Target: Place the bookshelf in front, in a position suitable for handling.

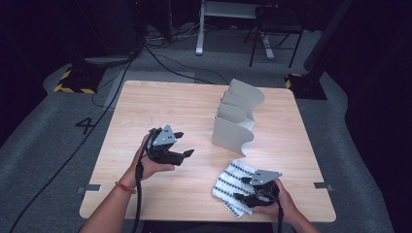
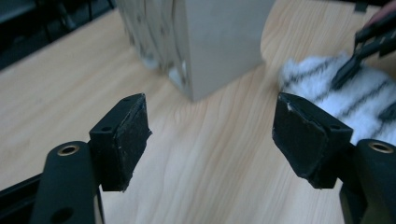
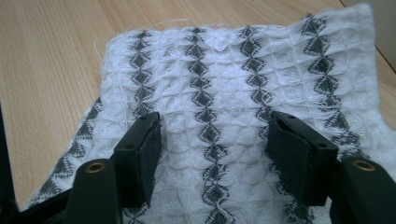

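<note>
A white cloth [image 1: 227, 182] with dark grey diamond stripes lies flat near the table's front right. My right gripper [image 1: 241, 189] is low over its near end, open, with the cloth [image 3: 224, 79] spread under and beyond both pads and nothing pinched. My left gripper [image 1: 185, 144] is held above the middle left of the table, open and empty. In the left gripper view it [image 2: 212, 140] points toward a beige wavy card stand [image 2: 219, 42] and the cloth [image 2: 327, 88]. The stand [image 1: 235, 121] sits upright just behind the cloth.
The wooden table [image 1: 145, 107] has bare surface on its left half and along the far edge. On the grey floor behind it lie cables [image 1: 160, 60], a chair [image 1: 274, 29] and two hazard-taped bases [image 1: 75, 80].
</note>
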`<state>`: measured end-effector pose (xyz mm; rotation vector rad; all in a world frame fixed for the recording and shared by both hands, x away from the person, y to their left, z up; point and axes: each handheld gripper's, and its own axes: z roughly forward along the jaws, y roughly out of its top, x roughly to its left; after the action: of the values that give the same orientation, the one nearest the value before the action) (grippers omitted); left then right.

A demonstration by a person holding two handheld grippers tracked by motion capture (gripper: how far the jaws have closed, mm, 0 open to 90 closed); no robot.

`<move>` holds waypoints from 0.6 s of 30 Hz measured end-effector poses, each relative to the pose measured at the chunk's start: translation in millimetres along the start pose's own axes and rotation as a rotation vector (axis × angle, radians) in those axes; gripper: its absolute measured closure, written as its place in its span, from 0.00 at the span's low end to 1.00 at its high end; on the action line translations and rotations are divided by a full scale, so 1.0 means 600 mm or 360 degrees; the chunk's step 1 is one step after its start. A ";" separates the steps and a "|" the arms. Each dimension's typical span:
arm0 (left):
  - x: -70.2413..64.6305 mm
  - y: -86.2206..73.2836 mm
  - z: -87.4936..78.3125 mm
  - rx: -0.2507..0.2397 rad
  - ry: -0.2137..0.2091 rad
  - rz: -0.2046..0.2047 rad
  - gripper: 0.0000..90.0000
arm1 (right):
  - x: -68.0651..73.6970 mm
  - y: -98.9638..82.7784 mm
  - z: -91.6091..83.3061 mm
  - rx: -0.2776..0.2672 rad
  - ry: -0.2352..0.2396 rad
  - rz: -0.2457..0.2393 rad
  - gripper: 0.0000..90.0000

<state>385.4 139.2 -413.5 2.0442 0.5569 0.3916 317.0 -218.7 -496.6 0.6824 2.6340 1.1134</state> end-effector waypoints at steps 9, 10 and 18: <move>-0.015 0.107 0.035 -0.0074 -0.0061 0.0186 0.33 | -0.011 -0.011 -0.012 0.0004 -0.0032 0.0028 0.40; -0.018 0.117 0.044 -0.0061 -0.0057 0.0208 0.33 | -0.013 -0.013 -0.014 0.0006 -0.0039 0.0034 0.40; -0.030 0.165 0.090 -0.0079 -0.0131 0.0304 0.34 | -0.021 -0.025 -0.026 0.0007 -0.0081 0.0080 0.40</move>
<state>419.0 46.6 -355.9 2.0617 0.2998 0.4276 317.3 -243.6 -496.4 0.7718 2.5907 1.0890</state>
